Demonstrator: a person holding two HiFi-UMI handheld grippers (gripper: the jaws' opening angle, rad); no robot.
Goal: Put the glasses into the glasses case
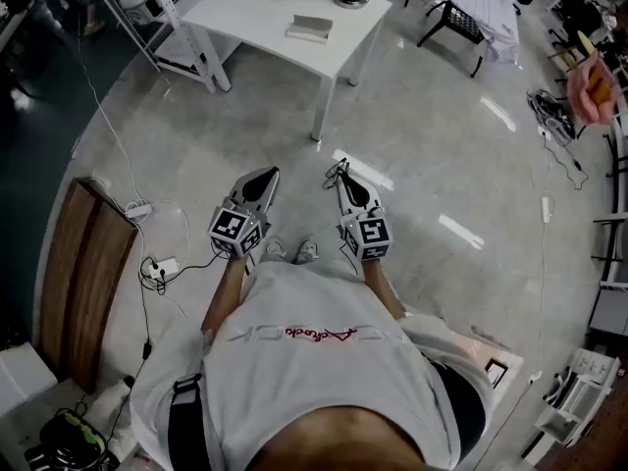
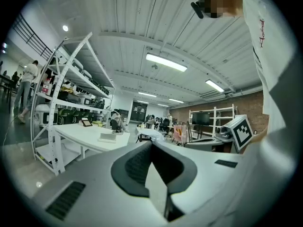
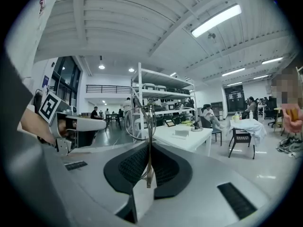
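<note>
The right claw [image 3: 149,148] pinches the glasses [image 3: 149,119], frame centre, by a thin wire arm: light, springy and fragile, so probably best held gently there.

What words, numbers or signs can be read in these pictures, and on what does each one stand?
No text can be read clearly.
On the shirt: a line of red script, too blurred to read.
On the marker cubes: only black and white square patterns, no letters or numbers.
</note>
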